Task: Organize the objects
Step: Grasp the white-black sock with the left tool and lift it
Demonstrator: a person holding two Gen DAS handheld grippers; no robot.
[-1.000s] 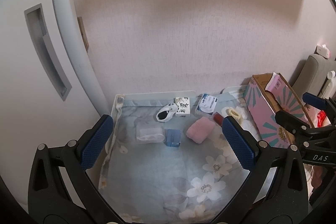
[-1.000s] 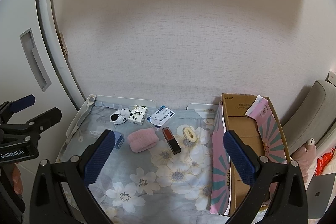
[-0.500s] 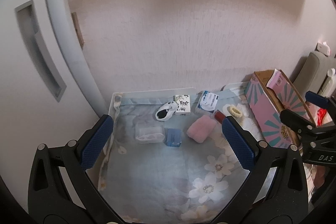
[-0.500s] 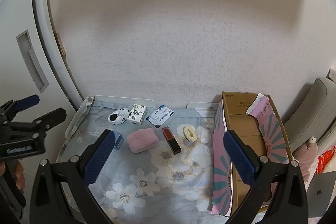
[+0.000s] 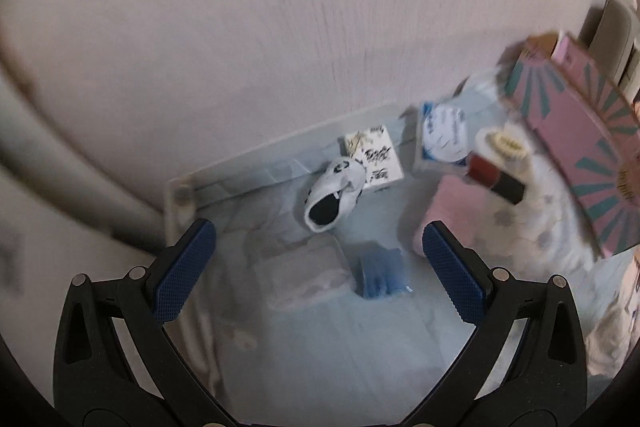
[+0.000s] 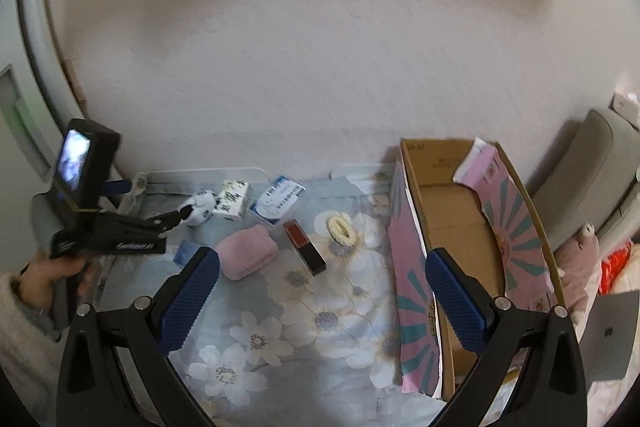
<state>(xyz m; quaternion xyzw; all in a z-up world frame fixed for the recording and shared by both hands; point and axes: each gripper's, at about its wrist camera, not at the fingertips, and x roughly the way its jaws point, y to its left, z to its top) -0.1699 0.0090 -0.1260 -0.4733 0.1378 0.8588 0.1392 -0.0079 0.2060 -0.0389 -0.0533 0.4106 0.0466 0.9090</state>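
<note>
Small objects lie on a floral cloth (image 6: 320, 323): a white-and-black sock (image 5: 334, 193), a patterned tissue pack (image 5: 374, 157), a blue-white box (image 5: 442, 139), a pink cloth roll (image 6: 248, 253), a red-and-black box (image 6: 306, 247), a cream hair clip (image 6: 340, 227), a small blue packet (image 5: 380, 275) and a clear pouch (image 5: 304, 279). My left gripper (image 5: 316, 263) is open and empty, above the pouch and blue packet, near the sock; it also shows in the right wrist view (image 6: 176, 215). My right gripper (image 6: 320, 295) is open and empty, between the cloth and the open cardboard box (image 6: 456, 227).
A wall rises right behind the table. A white cabinet door (image 6: 24, 107) stands at the left. A grey cushion (image 6: 592, 179) and a pink plush toy (image 6: 580, 255) lie to the right of the box. A grey laptop (image 6: 612, 335) is at the lower right.
My left gripper has moved quickly forward and down toward the sock and pouch, blurring its view. My right gripper has shifted slightly closer to the table. Both remain open.
</note>
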